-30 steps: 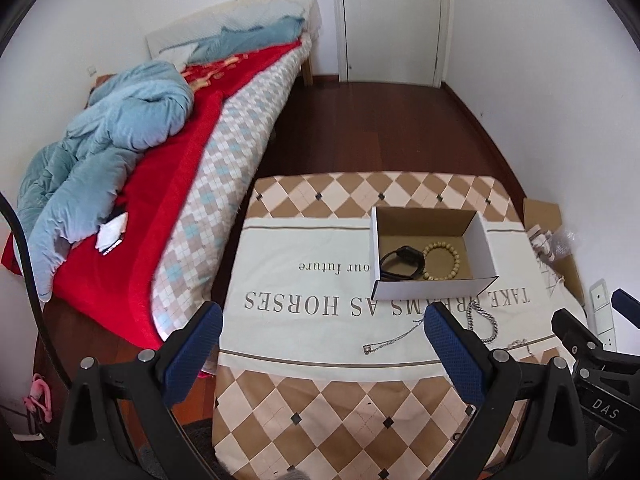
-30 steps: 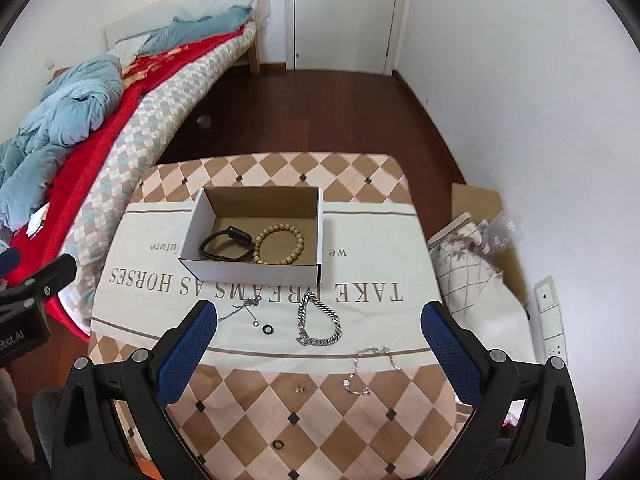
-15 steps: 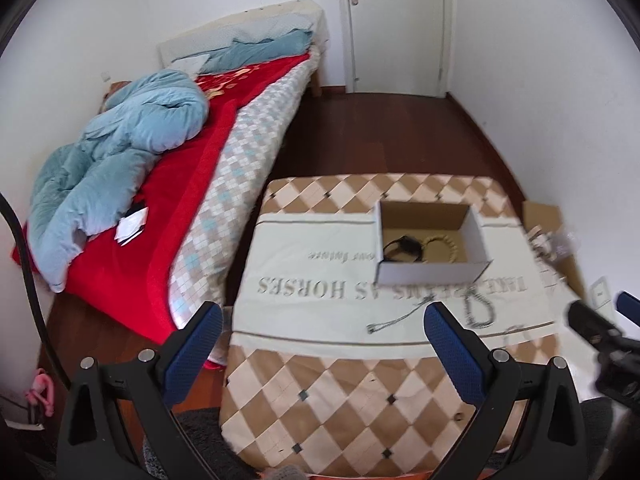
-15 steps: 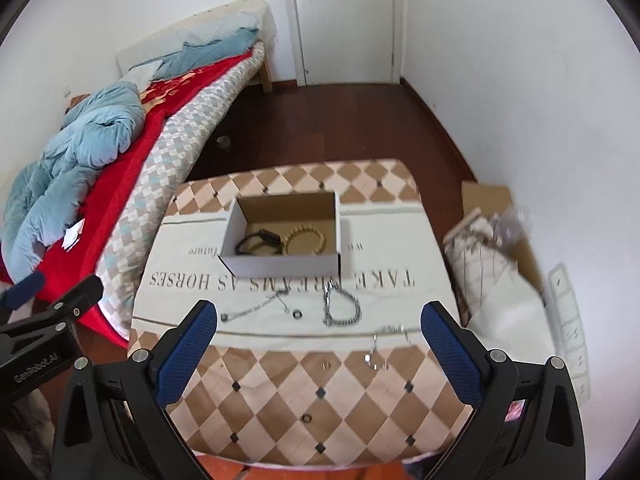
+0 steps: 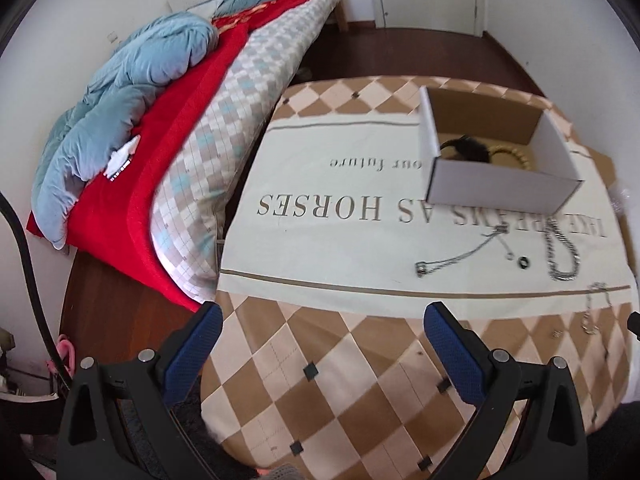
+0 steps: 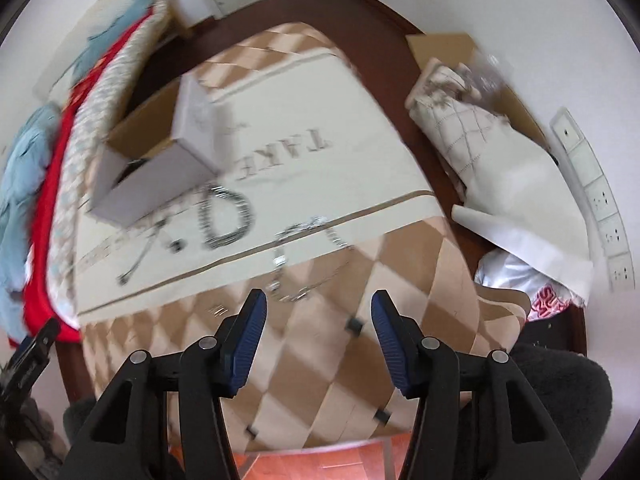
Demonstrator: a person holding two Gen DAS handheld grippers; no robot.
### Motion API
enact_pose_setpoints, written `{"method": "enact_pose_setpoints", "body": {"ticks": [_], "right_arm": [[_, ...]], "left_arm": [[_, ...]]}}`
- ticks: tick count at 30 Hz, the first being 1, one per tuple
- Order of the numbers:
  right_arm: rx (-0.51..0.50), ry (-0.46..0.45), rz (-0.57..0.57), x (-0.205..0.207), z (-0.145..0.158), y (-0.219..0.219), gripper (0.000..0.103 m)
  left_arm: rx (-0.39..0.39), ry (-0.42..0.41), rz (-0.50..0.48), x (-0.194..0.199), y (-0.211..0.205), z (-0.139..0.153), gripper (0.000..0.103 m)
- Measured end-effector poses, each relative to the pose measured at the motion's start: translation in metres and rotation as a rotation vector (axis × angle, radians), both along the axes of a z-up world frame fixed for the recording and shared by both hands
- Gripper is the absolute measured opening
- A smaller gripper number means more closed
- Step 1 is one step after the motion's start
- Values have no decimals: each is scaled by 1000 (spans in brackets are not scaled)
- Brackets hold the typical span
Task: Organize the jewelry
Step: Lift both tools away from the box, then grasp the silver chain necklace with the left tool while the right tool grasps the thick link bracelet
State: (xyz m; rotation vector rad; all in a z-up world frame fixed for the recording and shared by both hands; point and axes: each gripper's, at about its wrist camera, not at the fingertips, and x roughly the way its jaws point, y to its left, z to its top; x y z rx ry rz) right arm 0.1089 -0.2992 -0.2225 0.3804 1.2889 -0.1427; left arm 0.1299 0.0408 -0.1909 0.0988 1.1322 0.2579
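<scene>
A white cardboard box stands on the cloth-covered table and holds a black band and a beaded bracelet. In front of it lie a thin silver necklace, a small dark ring, a thick silver chain and another thin chain. My left gripper hangs open over the table's near left corner. My right gripper is closing with nothing between its fingers, just short of a thin chain. That view is blurred; the thick chain and box lie further left.
A bed with a red blanket and a blue quilt runs along the table's left side. On the floor to the right lie a cream quilted bag, cardboard and a white power strip. A dark cushion sits near the table's front right.
Both grippers have dropped closer to the table. The right one rolled and swung toward the thin chain, and its jaws have narrowed. The left stays wide open.
</scene>
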Motion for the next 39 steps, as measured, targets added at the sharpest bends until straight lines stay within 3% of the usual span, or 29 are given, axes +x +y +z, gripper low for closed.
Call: {"method": "enact_pose_setpoints", "body": {"ticks": [5, 7, 14, 17, 19, 21, 23, 25, 27, 28, 30, 31, 33, 34, 39], "right_arm": [[-30, 53, -16, 20, -32, -5, 57], [-10, 26, -13, 28, -33, -2, 57], [-35, -21, 133, 80, -40, 44, 57], [-69, -23, 184, 95, -46, 61, 55], [-120, -36, 220, 98, -45, 72, 46], [-157, -40, 250, 98, -45, 79, 24], [-174, -43, 273, 96, -45, 84, 10], [-196, -50, 292, 93, -45, 85, 7], [-205, -53, 297, 89, -44, 83, 7], [-206, -52, 296, 88, -44, 81, 7], [-202, -45, 287, 86, -44, 76, 7], [-200, -42, 283, 85, -43, 71, 7], [-201, -39, 277, 83, -44, 67, 7], [-202, -37, 276, 83, -44, 66, 7], [-191, -39, 266, 82, -42, 63, 6]], "left_arm": [[10, 41, -3, 20, 2, -20, 103], [31, 47, -17, 26, 0, -26, 103], [61, 93, -75, 51, -10, -47, 103], [5, 130, -115, 57, -10, -56, 103], [-68, 160, -133, 60, -8, -64, 102], [-118, 176, -157, 62, -10, -70, 102], [-155, 187, -178, 64, -15, -76, 102], [-181, 190, -199, 66, -21, -80, 101], [-190, 195, -217, 68, -27, -83, 89], [-194, 202, -220, 69, -29, -85, 78], [-213, 191, -226, 71, -32, -85, 71], [-215, 181, -234, 71, -34, -84, 63], [-210, 156, -258, 71, -38, -79, 33], [-204, 157, -269, 71, -40, -78, 7], [-202, 165, -274, 68, -39, -76, 7]]}}
